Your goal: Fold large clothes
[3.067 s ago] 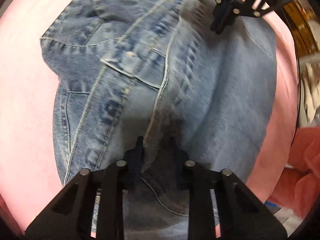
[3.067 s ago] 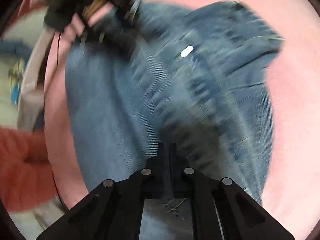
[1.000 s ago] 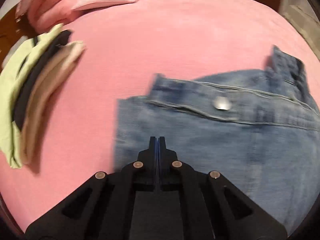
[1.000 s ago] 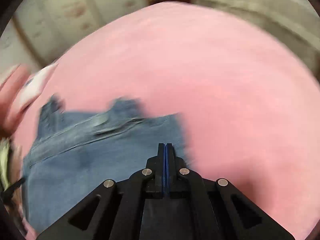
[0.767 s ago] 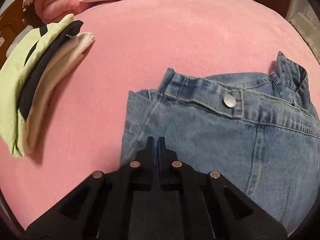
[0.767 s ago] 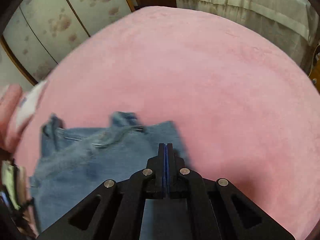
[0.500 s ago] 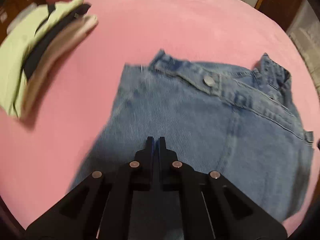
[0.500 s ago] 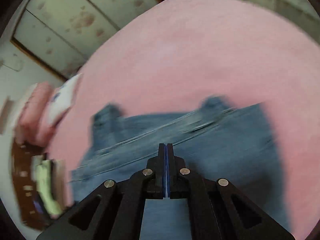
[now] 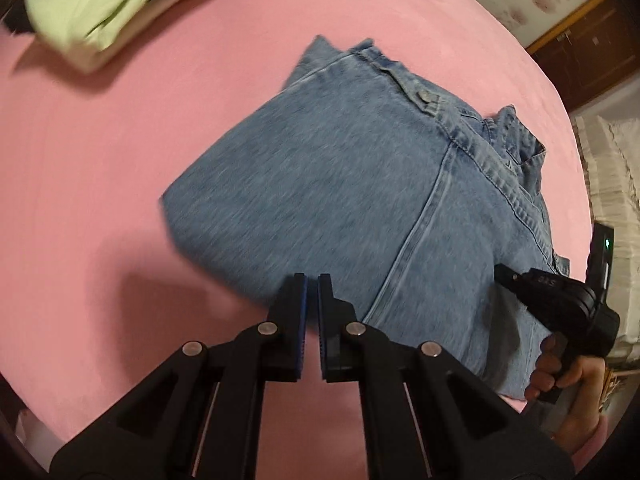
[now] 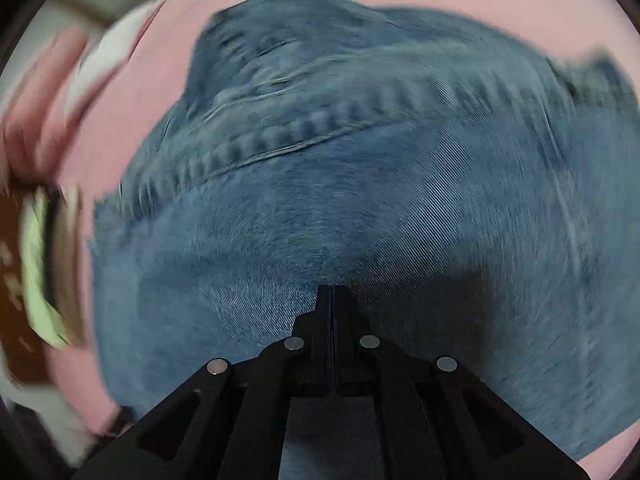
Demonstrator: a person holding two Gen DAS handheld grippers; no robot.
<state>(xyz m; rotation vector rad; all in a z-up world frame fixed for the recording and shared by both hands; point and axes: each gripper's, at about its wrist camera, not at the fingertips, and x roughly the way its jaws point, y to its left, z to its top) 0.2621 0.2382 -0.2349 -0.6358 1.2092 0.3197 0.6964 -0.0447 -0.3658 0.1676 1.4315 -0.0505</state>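
Observation:
Blue jeans (image 9: pixel 360 200) lie folded on the pink bed cover (image 9: pixel 100 184), waistband and metal button (image 9: pixel 427 98) toward the far right. My left gripper (image 9: pixel 312 282) hovers over the near edge of the fold, shut to a thin slit with nothing in it. My right gripper (image 9: pixel 503 275), held by a hand (image 9: pixel 560 372), comes in from the right with its tip at the denim's right side. The right wrist view is blurred. There the right gripper (image 10: pixel 332 292) is shut and empty, pointing down close over the jeans (image 10: pixel 360 200).
A stack of folded clothes (image 9: pixel 100 12), pale green on top, sits at the far left of the bed; it also shows in the right wrist view (image 10: pixel 44 272). Pillows (image 10: pixel 100 64) lie beyond. Wardrobe doors (image 9: pixel 560 4) and white fabric (image 9: pixel 612 200) border the bed's right side.
Both grippers swept in over the jeans. The left view rolled, so the denim now lies diagonally. The right gripper dropped close to the denim and entered the left view.

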